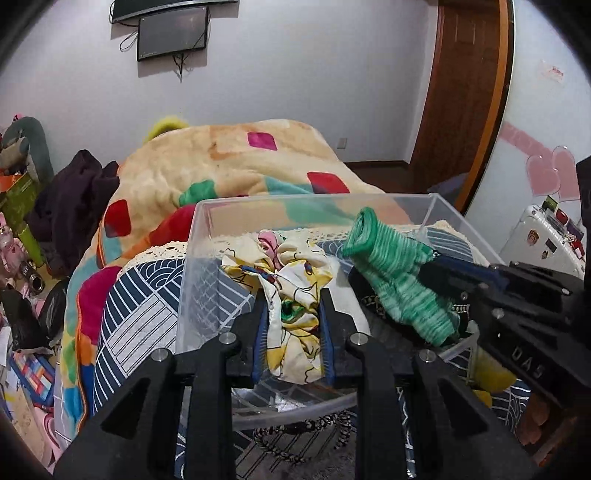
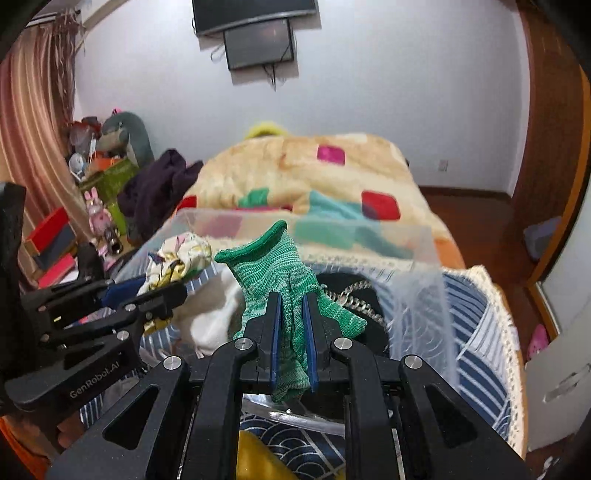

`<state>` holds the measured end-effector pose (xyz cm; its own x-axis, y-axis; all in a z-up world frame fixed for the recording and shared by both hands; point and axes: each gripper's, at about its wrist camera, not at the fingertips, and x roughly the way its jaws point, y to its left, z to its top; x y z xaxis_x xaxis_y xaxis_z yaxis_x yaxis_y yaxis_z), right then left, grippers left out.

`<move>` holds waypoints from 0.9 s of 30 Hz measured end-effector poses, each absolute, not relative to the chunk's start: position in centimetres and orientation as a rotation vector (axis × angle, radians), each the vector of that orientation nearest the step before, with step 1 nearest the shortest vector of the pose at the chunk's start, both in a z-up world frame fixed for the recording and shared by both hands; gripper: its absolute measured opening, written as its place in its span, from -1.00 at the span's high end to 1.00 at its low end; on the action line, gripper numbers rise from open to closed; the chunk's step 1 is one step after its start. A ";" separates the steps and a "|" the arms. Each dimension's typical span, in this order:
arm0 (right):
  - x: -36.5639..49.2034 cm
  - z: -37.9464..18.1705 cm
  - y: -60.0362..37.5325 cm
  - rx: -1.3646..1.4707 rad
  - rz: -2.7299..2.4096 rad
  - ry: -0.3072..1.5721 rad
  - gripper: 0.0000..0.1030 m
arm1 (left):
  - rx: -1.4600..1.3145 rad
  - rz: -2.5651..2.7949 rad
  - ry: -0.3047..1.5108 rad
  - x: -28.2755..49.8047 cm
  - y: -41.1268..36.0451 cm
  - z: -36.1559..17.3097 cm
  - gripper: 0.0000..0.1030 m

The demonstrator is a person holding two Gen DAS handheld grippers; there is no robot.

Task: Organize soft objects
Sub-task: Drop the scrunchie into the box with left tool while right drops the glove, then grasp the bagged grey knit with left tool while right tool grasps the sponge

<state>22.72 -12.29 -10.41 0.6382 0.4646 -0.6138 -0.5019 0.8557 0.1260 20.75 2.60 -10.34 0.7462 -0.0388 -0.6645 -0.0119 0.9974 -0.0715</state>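
Green glove (image 2: 291, 295) pinched between right jaws—cuff up.

Soft, even indoor light, faint shadows — strong fisheye bending, dark vignetted corners, slight blur throughout.

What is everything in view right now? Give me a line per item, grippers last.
Green knit glove: one, mottled green, clamped in right gripper above the bin.
Printed cloth: one, cream and yellow, cartoon print, clamped in left gripper above the bin.
Clear plastic bin: one, transparent, on the bed in front.
Black item with chain: one, inside bin, partly hidden.
Fleece blanket: one, tan with coloured patches, on bed.
Patterned bedcover: one, navy and white, under bin.
Dark garment: one, purple-black, left of blanket.
Wall screens: two, black.
Left gripper: shut on cloth.
Right gripper: shut on glove.
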 end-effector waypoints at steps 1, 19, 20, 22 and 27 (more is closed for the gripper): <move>22.7 -10.7 -12.3 -0.063 0.554 0.696 0.79 | -0.067 -0.018 0.729 20.7 2.5 -10.3 0.53; 20.4 -8.8 -14.0 -0.082 0.544 0.631 -0.15 | -0.088 -0.062 0.655 16.7 2.7 -7.4 -0.49; 20.2 -8.4 -14.3 -0.078 0.545 0.618 -0.20 | -0.088 -0.066 0.646 16.2 2.8 -7.0 -0.52; 19.4 -7.7 -15.0 -0.066 0.534 0.583 -0.41 | -0.098 -0.075 0.630 15.3 2.9 -6.5 -0.62; 17.9 -6.8 -16.0 -0.045 0.547 0.543 -0.48 | -0.128 -0.069 0.595 12.8 3.2 -5.9 -0.89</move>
<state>17.89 -15.99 -6.85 0.7171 0.4828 -0.5027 -0.5062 0.8565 0.1005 12.81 3.24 -5.88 0.8259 -0.1018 -0.5546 0.0282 0.9898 -0.1397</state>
